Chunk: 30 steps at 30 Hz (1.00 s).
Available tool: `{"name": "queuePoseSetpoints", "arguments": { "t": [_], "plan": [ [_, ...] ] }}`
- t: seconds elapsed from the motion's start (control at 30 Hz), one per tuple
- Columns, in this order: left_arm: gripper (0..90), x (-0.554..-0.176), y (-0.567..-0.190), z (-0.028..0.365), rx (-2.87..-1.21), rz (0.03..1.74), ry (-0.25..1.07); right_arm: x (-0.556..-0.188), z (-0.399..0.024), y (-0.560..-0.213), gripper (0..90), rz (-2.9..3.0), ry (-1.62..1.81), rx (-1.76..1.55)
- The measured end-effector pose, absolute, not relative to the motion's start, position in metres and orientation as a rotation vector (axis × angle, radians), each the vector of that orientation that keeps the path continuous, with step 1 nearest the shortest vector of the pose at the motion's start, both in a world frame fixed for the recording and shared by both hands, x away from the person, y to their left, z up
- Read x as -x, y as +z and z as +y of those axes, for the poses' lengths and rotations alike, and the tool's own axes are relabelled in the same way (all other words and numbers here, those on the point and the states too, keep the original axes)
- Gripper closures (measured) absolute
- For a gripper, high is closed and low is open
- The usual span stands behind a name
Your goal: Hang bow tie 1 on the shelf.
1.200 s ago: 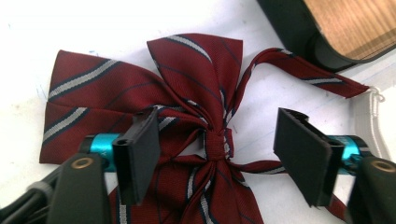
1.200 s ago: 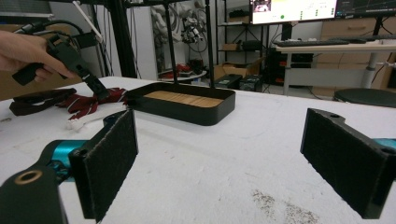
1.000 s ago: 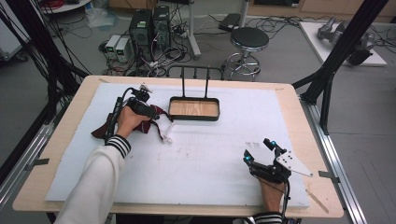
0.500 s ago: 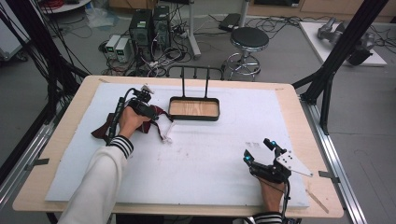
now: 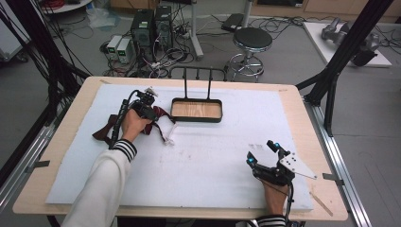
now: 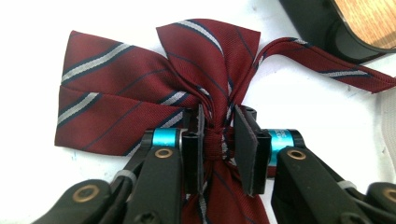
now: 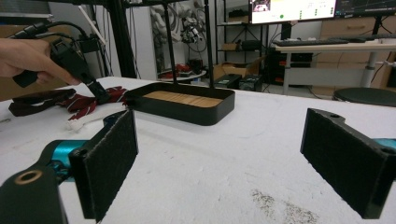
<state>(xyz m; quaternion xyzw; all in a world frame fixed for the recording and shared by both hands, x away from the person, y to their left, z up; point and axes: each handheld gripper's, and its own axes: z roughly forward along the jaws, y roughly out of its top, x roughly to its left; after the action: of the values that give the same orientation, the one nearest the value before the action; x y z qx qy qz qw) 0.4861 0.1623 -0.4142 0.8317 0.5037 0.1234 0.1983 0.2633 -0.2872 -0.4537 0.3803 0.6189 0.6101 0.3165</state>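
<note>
A dark red striped bow tie [image 6: 154, 84] lies on the white mat, its strap running toward the tray. My left gripper [image 6: 219, 140] has just been closing its jaws and now pinches the bow tie's centre knot between both pads. In the high view the left gripper [image 5: 152, 113] sits over the bow tie [image 5: 161, 114], just left of the black tray [image 5: 196, 120]. At the mat's front right, my right gripper [image 5: 260, 151] rests with its jaws wide apart. In its own view the right gripper [image 7: 224, 149] holds nothing.
The wooden-bottomed tray [image 7: 187, 112] has two upright black rods at its back. A white end of the strap [image 5: 169, 139] lies on the mat near the left hand. A dark strap piece [image 5: 101, 132] trails off the mat's left edge.
</note>
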Motion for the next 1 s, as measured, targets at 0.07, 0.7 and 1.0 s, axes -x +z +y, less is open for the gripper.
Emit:
{"name": "queuePoseSetpoints", "arguments": {
  "t": [0.07,0.7,1.0],
  "plan": [
    [74.4,-0.486,-0.414,0.163,-2.321,1.408,0.344,-0.264,-0.288,-0.454,10.3,1.628,1.609,-0.997],
    [74.4,-0.476,-0.404,0.169,-2.256,1.326,0.404,-0.263,-0.287,-0.454,10.3,1.63,1.606,-1.007],
    [74.5,-0.468,-0.396,0.174,-2.17,1.235,0.473,-0.263,-0.287,-0.454,10.3,1.629,1.608,-1.008]
  ]
}}
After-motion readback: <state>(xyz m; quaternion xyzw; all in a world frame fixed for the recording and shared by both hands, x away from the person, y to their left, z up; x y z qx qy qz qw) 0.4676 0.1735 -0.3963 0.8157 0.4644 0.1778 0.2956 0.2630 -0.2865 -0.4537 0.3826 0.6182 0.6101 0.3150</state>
